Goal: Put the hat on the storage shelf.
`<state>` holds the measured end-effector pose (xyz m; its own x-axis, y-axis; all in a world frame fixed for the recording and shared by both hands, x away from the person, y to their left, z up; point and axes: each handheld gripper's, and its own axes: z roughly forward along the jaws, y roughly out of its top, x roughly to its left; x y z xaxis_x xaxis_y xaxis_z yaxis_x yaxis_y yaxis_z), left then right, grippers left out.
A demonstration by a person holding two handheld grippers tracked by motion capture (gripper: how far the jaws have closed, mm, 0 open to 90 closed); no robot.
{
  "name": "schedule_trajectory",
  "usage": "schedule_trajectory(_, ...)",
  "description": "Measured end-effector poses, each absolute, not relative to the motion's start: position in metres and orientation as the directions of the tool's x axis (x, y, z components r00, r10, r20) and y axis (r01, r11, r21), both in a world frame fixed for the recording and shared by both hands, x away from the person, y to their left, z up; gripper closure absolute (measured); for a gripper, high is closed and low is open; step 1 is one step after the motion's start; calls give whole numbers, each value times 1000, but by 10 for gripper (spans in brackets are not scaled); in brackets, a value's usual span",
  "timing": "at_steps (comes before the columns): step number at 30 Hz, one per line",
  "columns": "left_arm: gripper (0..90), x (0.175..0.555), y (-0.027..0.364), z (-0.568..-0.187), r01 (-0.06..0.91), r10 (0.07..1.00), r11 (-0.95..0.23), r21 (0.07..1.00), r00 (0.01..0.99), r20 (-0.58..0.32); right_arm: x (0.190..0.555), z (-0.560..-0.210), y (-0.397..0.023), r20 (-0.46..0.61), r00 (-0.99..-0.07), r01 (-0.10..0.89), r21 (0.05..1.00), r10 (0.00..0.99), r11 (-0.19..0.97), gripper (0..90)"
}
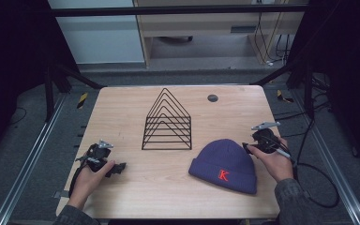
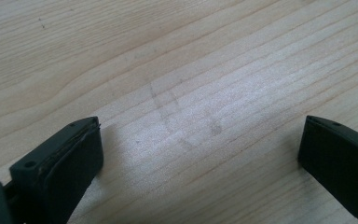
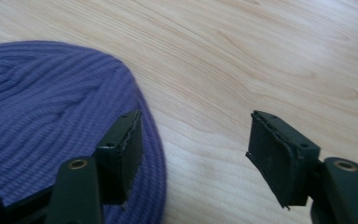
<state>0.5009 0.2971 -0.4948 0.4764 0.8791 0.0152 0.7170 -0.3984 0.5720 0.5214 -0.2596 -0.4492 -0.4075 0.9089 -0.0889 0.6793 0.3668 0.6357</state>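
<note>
Evidently the hat (image 1: pixel 225 165) is the thing to be handled: it lies flat on the bench (image 1: pixel 136 187), just in front and to the right of the rack (image 1: pixel 168 122), its cuff and red K turned toward the person. Its soft purple rib knit sags into a low dome, so it should crumple readily when pinched.

At the hat's right edge, the right claw (image 3: pixel 196 154) stands wide, one jaw over the knit rim and the other above bare wood, probably lined up to nip that edge. Far to the hat's left, the left claw (image 2: pixel 200 154) is also spread wide and empty, low over pale, grained wood, seemingly waiting.

Behind the hat, the rack is thin black wire bent into nested triangles, stiff and open, with slots where something could slip in.
</note>
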Motion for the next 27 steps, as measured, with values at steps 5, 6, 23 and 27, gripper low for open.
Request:
schedule_trajectory(5,0,501,297,-495,717,878,-400,572,478,15,532,-448,-249,-53,-459,689,609,887,393,436)
schedule_trajectory(6,0,501,297,-495,716,878,-402,571,479,16,534,-447,-246,-49,-468,688,606,883,398,455)
schedule_trajectory(23,0,501,296,-495,712,878,-399,577,479,16,563,-467,-216,19,-502,734,537,864,415,530)
schedule_trajectory(27,0,501,295,-495,713,878,-397,579,478,13,566,-471,-214,25,-501,745,521,865,417,540)
